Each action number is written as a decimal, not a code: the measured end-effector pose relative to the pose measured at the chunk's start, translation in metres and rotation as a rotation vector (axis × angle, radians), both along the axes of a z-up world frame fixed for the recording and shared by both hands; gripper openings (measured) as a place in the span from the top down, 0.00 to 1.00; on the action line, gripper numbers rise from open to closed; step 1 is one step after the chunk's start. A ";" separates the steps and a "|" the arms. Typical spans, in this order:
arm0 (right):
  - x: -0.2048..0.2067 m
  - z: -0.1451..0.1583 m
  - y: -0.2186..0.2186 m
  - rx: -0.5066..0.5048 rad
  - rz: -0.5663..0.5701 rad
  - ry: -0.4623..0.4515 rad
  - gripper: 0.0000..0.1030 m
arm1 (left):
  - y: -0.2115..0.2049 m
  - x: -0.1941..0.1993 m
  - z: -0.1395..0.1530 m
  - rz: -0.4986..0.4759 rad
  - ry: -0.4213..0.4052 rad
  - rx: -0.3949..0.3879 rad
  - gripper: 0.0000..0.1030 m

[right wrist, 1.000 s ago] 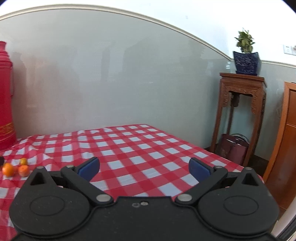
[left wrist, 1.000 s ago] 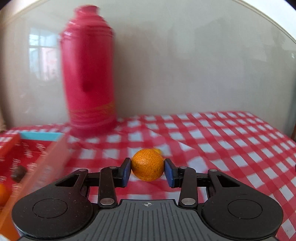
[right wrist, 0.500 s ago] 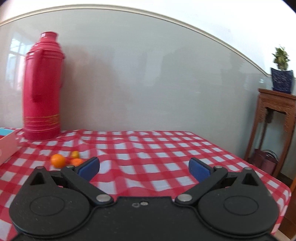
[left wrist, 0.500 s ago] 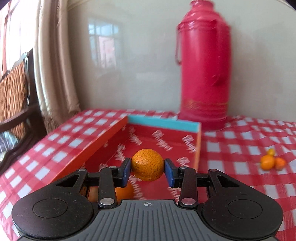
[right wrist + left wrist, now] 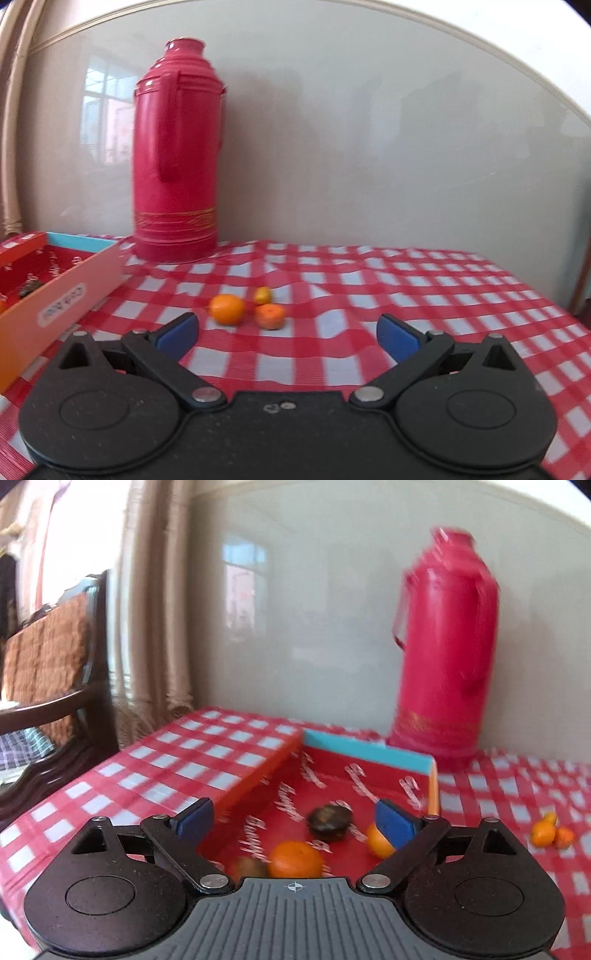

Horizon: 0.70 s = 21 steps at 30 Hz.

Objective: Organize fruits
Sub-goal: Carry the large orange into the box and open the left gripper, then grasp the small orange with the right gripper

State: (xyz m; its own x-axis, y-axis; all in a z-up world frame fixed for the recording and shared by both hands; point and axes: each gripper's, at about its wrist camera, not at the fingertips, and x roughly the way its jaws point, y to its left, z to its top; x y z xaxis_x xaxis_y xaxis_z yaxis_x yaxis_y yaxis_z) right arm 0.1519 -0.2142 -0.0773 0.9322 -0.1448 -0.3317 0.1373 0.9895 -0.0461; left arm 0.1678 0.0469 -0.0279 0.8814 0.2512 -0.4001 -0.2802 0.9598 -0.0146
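My left gripper (image 5: 295,821) is open and empty above the red box (image 5: 369,747). Inside the box lie an orange (image 5: 295,858), a second orange (image 5: 378,842) partly behind my right fingertip, a dark fruit (image 5: 328,821) and a brownish fruit (image 5: 251,866). My right gripper (image 5: 288,332) is open and empty, low over the checked tablecloth. Just beyond it lie an orange (image 5: 227,308), a smaller orange fruit (image 5: 271,315) and a small yellow one (image 5: 263,294). The same three show at the right in the left wrist view (image 5: 550,832).
A tall red thermos (image 5: 175,155) stands against the wall behind the box (image 5: 55,295); it also shows in the left wrist view (image 5: 447,653). A wooden chair (image 5: 48,686) and curtain stand past the table's left edge. The checked tablecloth (image 5: 424,288) stretches to the right.
My left gripper has opened and let go of the orange, which now lies in the box. My right gripper has swung left toward the three fruits on the cloth.
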 end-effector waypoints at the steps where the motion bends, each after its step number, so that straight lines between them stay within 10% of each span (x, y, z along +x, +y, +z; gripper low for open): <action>1: 0.005 0.001 0.001 0.010 0.014 0.010 0.08 | 0.008 -0.008 0.003 0.017 -0.021 -0.010 0.09; 21: 0.113 -0.011 0.028 0.032 0.080 0.221 0.48 | 0.105 -0.092 -0.010 0.417 -0.238 -0.047 0.00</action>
